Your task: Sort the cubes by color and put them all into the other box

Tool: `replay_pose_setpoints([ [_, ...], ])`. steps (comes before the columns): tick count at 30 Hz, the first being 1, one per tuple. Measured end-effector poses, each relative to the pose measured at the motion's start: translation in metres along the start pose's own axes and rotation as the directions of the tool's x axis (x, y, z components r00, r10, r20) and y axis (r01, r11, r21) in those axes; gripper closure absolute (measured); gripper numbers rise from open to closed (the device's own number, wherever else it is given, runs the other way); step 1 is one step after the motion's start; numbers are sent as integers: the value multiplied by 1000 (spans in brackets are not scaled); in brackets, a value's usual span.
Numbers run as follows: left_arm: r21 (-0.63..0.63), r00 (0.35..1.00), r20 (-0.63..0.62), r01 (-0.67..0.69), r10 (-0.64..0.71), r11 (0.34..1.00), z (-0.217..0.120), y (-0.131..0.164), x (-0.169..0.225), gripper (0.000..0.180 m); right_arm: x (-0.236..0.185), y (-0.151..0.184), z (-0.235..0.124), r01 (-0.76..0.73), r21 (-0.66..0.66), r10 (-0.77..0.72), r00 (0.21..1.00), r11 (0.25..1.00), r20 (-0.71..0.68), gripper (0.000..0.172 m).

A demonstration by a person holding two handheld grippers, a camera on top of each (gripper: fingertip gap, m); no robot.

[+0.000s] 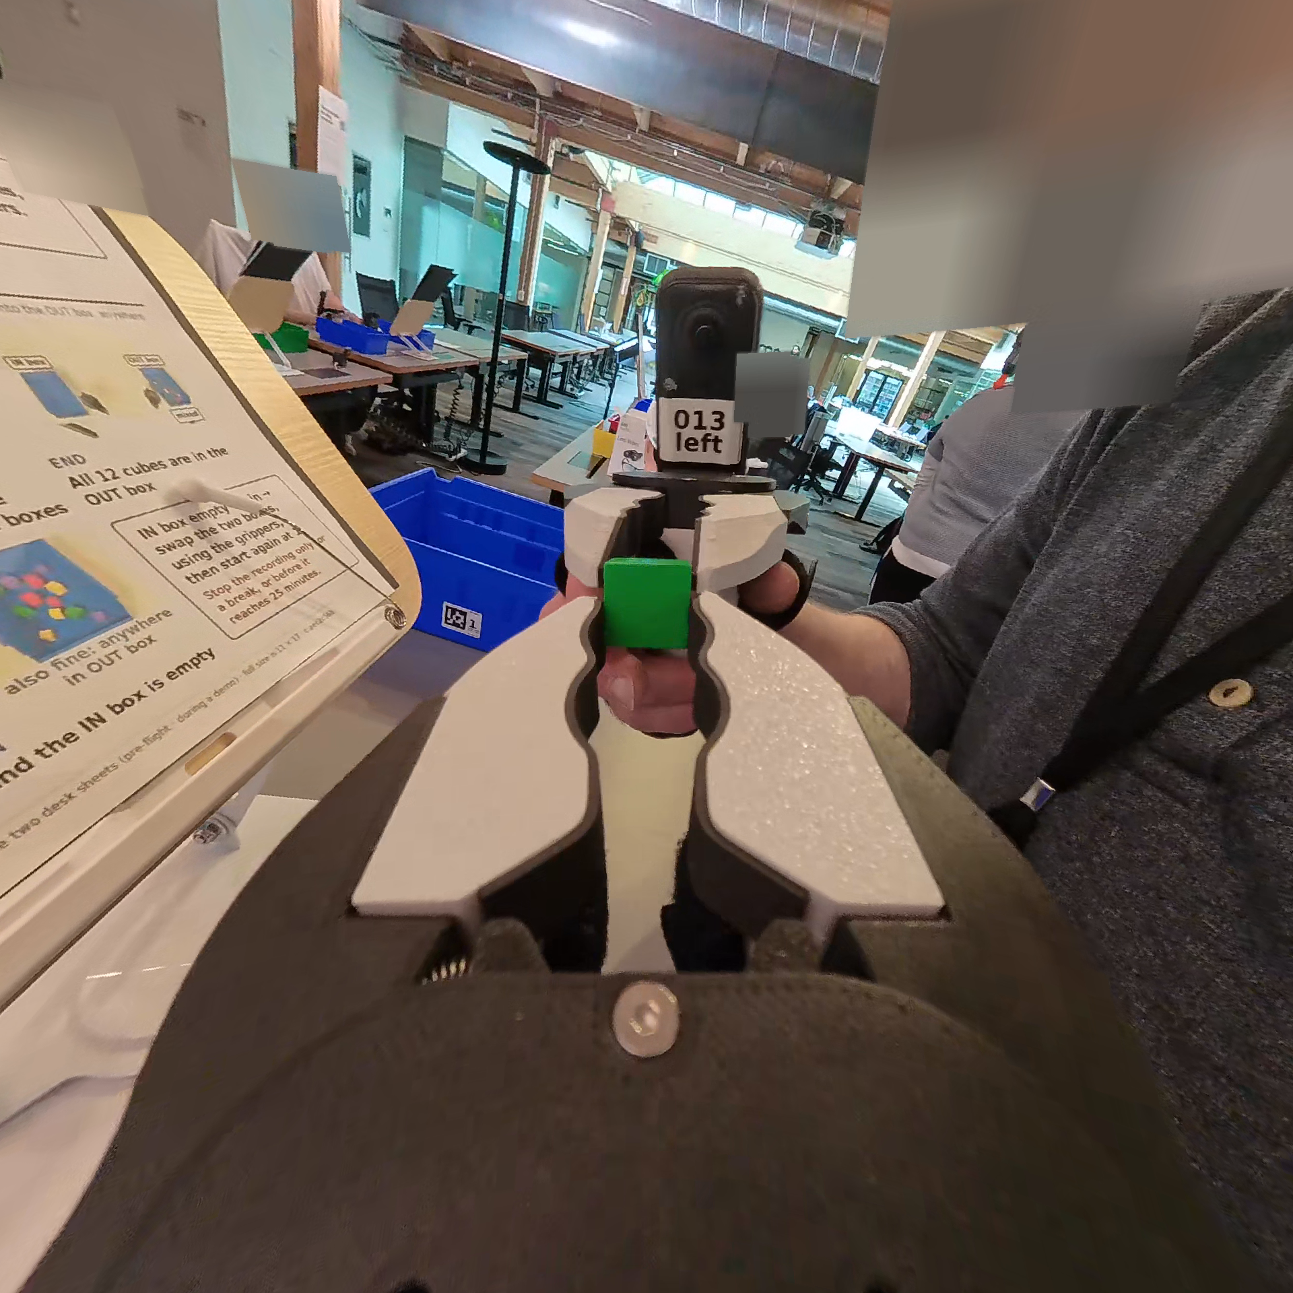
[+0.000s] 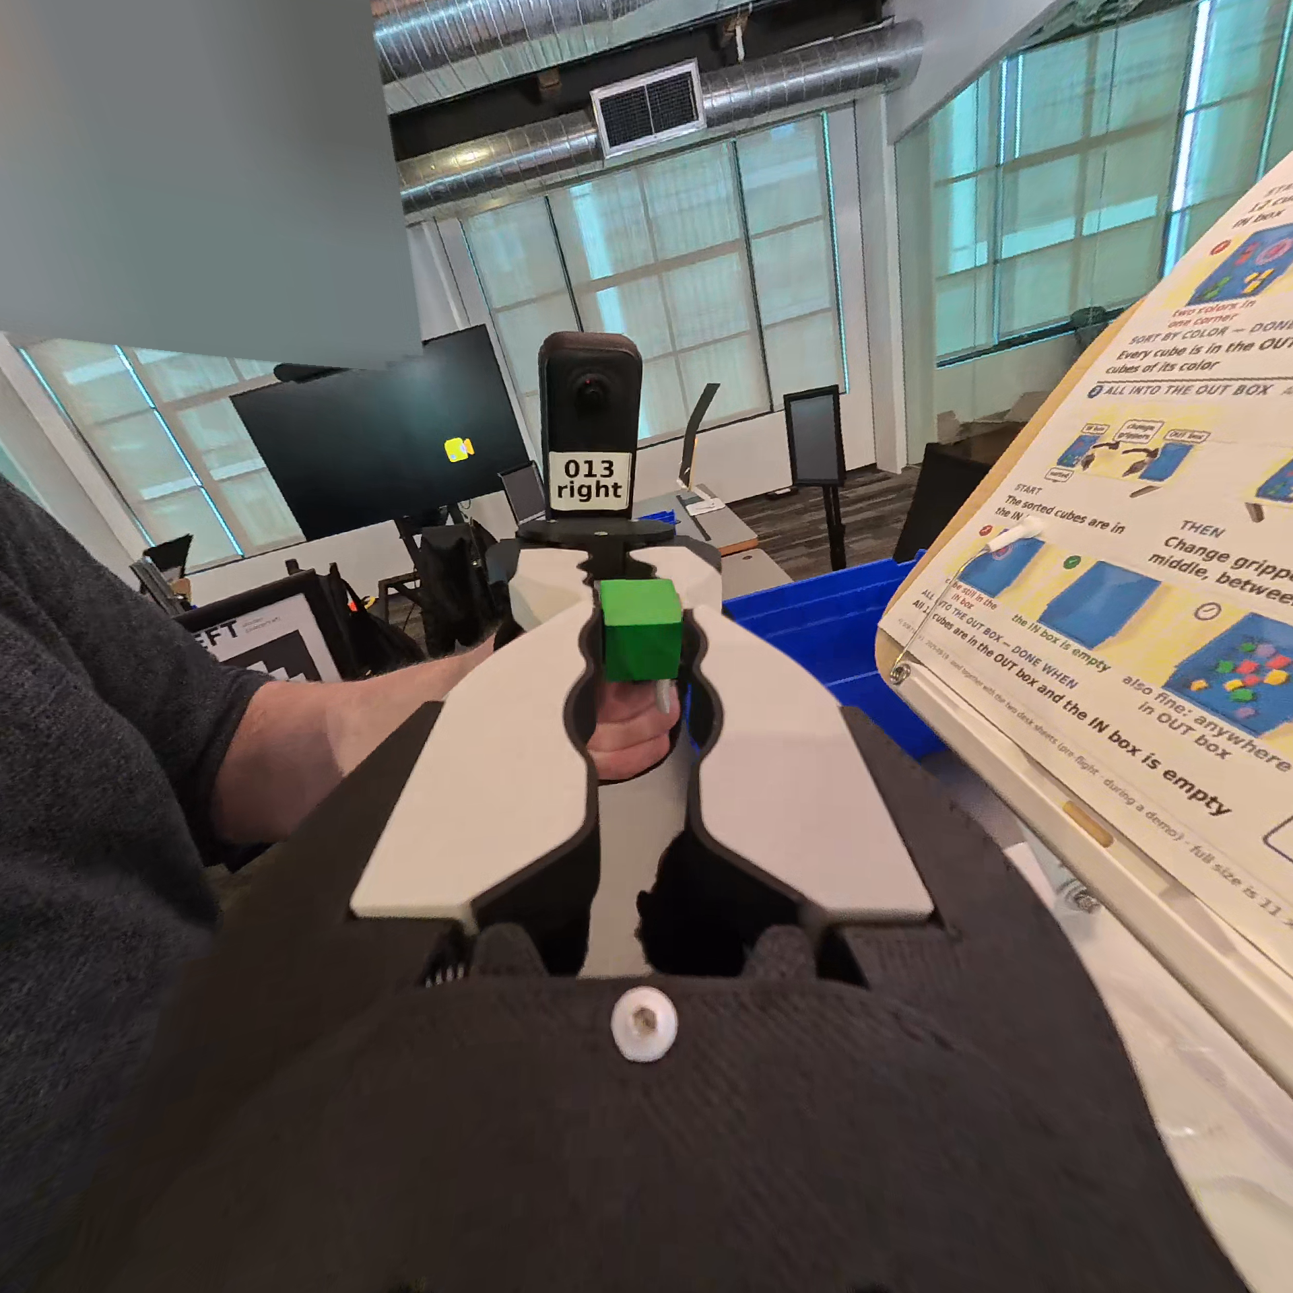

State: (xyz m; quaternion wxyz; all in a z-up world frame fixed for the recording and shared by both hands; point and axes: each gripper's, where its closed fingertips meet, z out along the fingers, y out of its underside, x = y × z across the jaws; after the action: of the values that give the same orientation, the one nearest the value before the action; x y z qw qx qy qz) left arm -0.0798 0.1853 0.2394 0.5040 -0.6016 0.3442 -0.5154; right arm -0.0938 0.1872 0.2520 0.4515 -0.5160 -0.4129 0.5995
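Observation:
A green cube (image 1: 647,603) sits between my left gripper's (image 1: 645,616) fingertips, and both dark pads lie against its sides. The right gripper (image 1: 651,539) faces it head-on from the far side, its tips closed around the same cube. In the right wrist view the green cube (image 2: 640,633) is pinched between my right gripper's (image 2: 642,640) pads, with the left gripper (image 2: 616,581) just behind it at cube width. The cube hangs in the air between the two grippers. A blue box (image 1: 476,560) stands behind and to the left; it also shows in the right wrist view (image 2: 825,630).
A tilted instruction board (image 1: 161,560) stands close on the left of the left wrist view and on the right of the right wrist view (image 2: 1119,595). The person's sleeve (image 1: 1084,630) and hands are around the handles. Desks and chairs fill the room behind.

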Motion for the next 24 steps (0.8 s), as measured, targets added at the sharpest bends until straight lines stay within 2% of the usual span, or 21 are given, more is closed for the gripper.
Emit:
replay_pose_setpoints([
  [1, 0, 1000, -10, 0, 0, 1000, 1, 0, 1, 158, -1, 0, -1, -15, 0, 15, 1000, 1000, 11, 150],
  [8, 38, 999, -43, -3, 5, 999, 11, -9, 6, 158, -5, -13, -16, 1, 82, 1, 1000, 997, -16, 151],
  [11, 47, 1000, -15, -21, 22, 999, 7, -15, 2, 161, 4, -33, -46, 44, 135, -30, 995, 990, -100, 151],
  [13, 48, 999, 5, -41, 41, 998, -2, -18, -1, 179, 25, -50, -86, 111, 130, -78, 969, 985, -233, 150],
  [15, 38, 998, 55, -45, 43, 998, -13, -18, -9, 180, 61, -62, -142, 154, 88, -104, 903, 984, -417, 150],
  [18, 30, 994, 107, -22, 18, 999, -28, -14, -19, 180, 129, -60, -241, 161, -52, -152, 705, 986, -693, 151],
  [21, 21, 987, 159, -1, -3, 1000, -38, -9, -28, 180, 190, -34, -322, 46, -116, -122, 543, 992, -831, 151],
  [24, 4, 981, 195, 20, -20, 1000, -41, -1, -36, 180, 238, 9, -361, -78, -170, -111, 484, 982, -868, 150],
])
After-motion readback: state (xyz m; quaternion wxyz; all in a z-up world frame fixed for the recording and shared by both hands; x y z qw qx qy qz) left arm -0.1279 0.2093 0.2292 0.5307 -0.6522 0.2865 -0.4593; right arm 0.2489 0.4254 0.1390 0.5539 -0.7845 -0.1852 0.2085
